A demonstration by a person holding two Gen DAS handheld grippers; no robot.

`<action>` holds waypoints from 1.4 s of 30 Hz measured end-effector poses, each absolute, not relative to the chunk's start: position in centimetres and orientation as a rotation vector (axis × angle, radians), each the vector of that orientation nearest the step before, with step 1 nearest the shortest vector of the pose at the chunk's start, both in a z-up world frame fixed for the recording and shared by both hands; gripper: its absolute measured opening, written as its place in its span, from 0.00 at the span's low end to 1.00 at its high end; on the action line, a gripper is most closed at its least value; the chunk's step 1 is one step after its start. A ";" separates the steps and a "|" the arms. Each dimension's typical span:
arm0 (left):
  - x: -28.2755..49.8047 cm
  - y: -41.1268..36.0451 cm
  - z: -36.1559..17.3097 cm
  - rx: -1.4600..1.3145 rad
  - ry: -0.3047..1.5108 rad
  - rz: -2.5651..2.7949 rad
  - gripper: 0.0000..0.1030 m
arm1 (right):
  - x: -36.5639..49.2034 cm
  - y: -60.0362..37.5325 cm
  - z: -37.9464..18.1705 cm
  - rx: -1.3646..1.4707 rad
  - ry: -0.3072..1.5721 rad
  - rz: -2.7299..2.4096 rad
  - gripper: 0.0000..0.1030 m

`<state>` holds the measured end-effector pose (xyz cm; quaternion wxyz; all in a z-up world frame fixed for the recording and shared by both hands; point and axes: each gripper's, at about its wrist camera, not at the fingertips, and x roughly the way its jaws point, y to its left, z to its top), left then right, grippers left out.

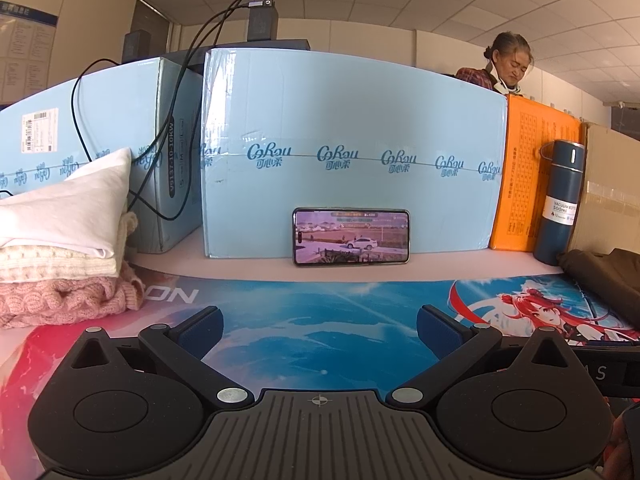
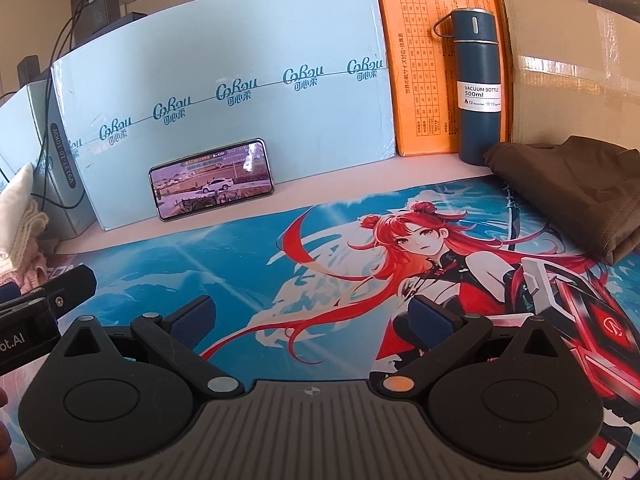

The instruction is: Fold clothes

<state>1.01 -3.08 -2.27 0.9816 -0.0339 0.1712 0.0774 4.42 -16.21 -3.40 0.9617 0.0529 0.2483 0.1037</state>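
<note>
Left gripper (image 1: pixel 318 330) over the printed mat (image 1: pixel 320 320), jaws wide apart, nothing held. Right gripper (image 2: pixel 312 320) same: spread, empty. Brown garment (image 2: pixel 568 200) bunched at far right on the mat, touching the blue bottle (image 2: pixel 478 84). Folded stack (image 1: pixel 60 248) at far left (white on top, cream, pink below). Phone (image 1: pixel 351 237) propped against the light-blue box (image 1: pixel 352 120).

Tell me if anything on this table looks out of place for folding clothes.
Yes: a phone leans against the blue box playing video, and a bottle stands touching the brown garment.
</note>
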 end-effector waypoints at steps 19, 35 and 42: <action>1.0 -3.1 -2.3 -0.068 0.342 0.153 1.00 | 4.6 -16.1 -3.4 0.106 0.525 0.220 1.00; 0.8 -2.9 -2.3 -0.070 0.340 0.149 1.00 | 4.5 -16.1 -3.4 0.106 0.530 0.223 1.00; 0.7 -2.8 -2.3 -0.070 0.339 0.148 1.00 | 4.5 -16.1 -3.4 0.106 0.531 0.221 1.00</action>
